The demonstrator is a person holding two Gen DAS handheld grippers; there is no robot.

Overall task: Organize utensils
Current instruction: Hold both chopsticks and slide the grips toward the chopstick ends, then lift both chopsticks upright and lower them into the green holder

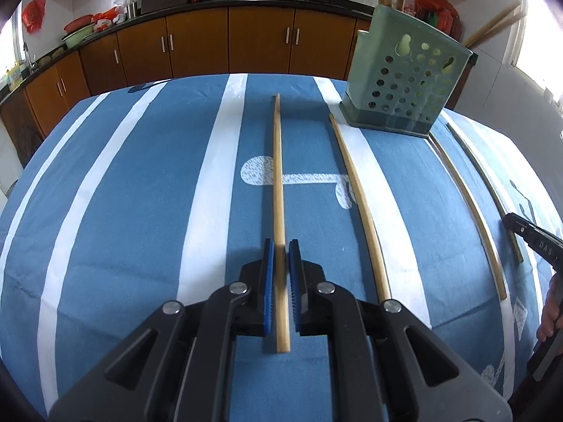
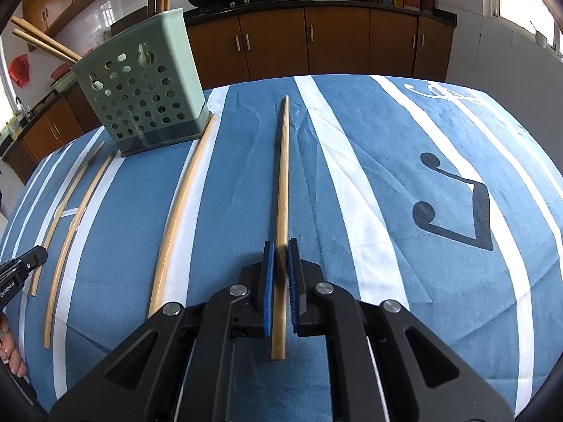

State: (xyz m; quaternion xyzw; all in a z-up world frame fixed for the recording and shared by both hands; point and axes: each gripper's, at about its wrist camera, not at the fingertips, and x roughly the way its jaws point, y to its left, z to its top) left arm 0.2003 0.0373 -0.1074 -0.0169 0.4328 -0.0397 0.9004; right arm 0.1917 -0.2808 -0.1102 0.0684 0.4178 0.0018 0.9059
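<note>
On a blue cloth with white stripes covering the surface (image 1: 140, 183), two hand-held grippers each clamp one wooden chopstick. Seen from the left wrist, the left hand-held gripper (image 1: 280, 249) has its blue pads nearly together on the left chopstick (image 1: 278, 176), which runs straight ahead from between the pads, its butt end sticking out behind them. Seen from the right wrist, the right hand-held gripper (image 2: 280, 248) is narrowed the same way on the right chopstick (image 2: 282, 183), also pointing straight ahead.

Between the two held sticks lie two loose chopsticks (image 1: 359, 204) on the cloth, side by side but apart. Just beyond them stands a green holder (image 1: 404, 81) with round holes, upright; more chopsticks (image 2: 42, 42) poke out of its top. One loose stick's far tip lies just beside the holder's base.

Ahead of both grippers the cloth is open up to the far edge of the surface, where it drops away before brown cabinets (image 1: 228, 42). Right of the right chopstick the cloth is bare, printed with a dark music note (image 2: 454, 207).

Readable writing is scant: part of white lettering, "DAS", shows on the right gripper's body in the left view, and "GenRobot.AI" on the left gripper's body in the right view.
</note>
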